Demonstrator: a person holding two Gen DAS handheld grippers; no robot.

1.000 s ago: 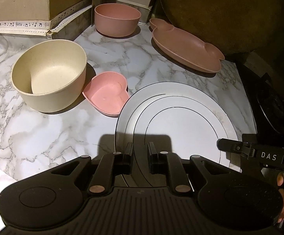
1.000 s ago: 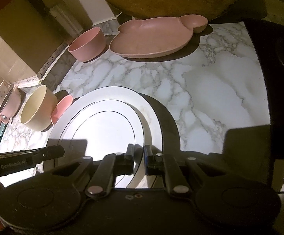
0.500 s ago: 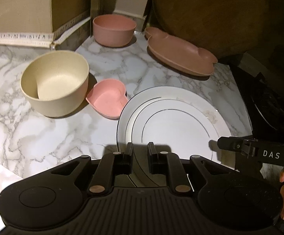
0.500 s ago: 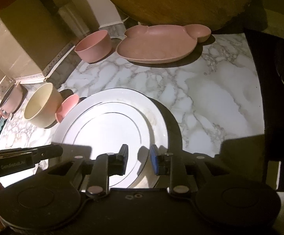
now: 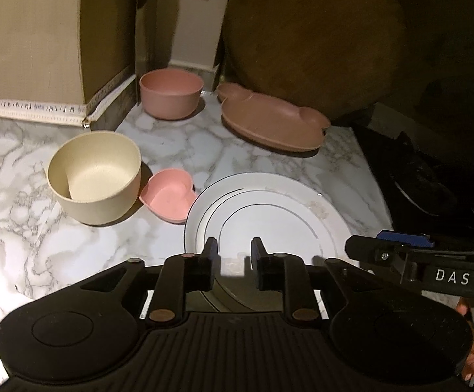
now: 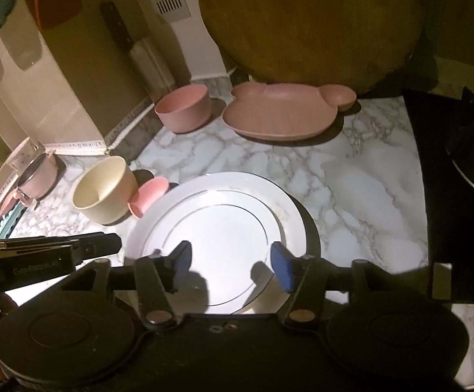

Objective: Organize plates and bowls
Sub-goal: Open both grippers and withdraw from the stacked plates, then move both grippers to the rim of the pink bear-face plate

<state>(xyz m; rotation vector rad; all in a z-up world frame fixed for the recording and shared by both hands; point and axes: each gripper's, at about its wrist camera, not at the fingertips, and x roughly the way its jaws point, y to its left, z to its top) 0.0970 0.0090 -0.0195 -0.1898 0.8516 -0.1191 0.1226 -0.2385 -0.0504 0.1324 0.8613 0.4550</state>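
A white plate [image 5: 269, 209] with thin rings lies on the marble counter, with a smaller white plate stacked on it [image 6: 217, 228]. My left gripper [image 5: 232, 254] is open, its jaws a little apart over the plate's near edge. My right gripper [image 6: 230, 261] is open wide and empty above the plates. A cream bowl [image 5: 94, 176], a small pink heart dish [image 5: 170, 197], a pink bowl [image 5: 171, 96] and a pink bear-shaped plate [image 5: 269, 119] stand further back.
A big round wooden board [image 5: 318, 39] leans at the back wall. A beige box [image 5: 27, 39] stands at the back left. A black hob [image 6: 459, 170] borders the counter on the right. A small pink pot [image 6: 39, 176] sits far left.
Both grippers have let go of the plates, opened and pulled back and up. The right jaws have spread wide, the left only a little. The plates now lie flat on the counter.
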